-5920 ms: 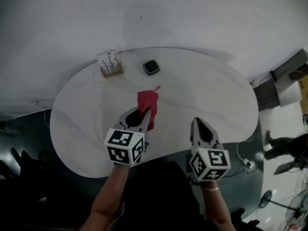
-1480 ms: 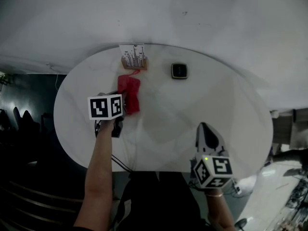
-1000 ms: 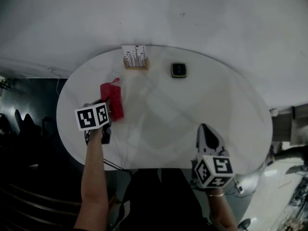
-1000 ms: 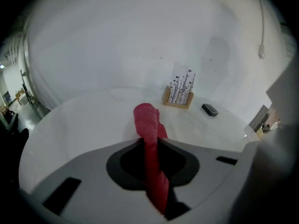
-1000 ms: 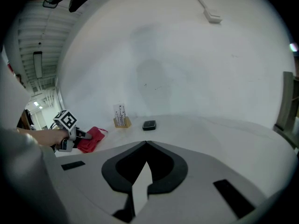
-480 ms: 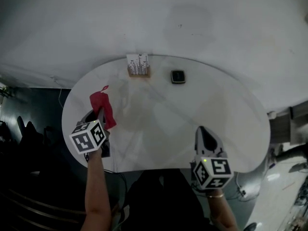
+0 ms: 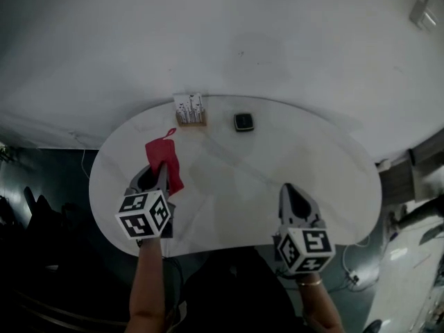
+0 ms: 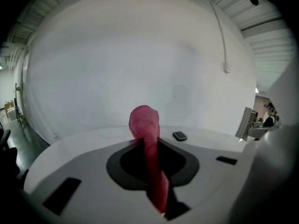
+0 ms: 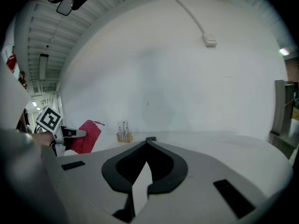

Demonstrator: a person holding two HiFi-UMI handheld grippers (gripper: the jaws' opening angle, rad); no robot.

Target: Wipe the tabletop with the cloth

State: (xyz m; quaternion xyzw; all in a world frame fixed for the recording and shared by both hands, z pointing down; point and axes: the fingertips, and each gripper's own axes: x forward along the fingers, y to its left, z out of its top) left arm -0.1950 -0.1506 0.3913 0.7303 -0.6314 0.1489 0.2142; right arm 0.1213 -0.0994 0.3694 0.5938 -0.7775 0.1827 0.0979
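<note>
A red cloth [image 7: 164,162] lies flat on the left part of the white round tabletop [image 7: 277,158]. My left gripper [image 7: 163,168] is shut on its near end. In the left gripper view the red cloth [image 8: 148,148] runs up between the closed jaws and bunches beyond the tips. From the right gripper view the red cloth [image 9: 87,136] shows at far left in the left gripper [image 9: 74,133]. My right gripper [image 7: 286,189] hovers over the table's near right part, jaws together with nothing held; its tips [image 9: 145,142] meet.
A small wooden card holder [image 7: 189,111] with white cards stands at the table's far edge; a small black square device [image 7: 243,122] sits beside it. A white wall rises behind. Dark floor lies at left, and cables and clutter at right [image 7: 416,207].
The left gripper has swept the cloth across the table's left side, out toward the left edge and back in toward the middle. The right gripper has stayed put.
</note>
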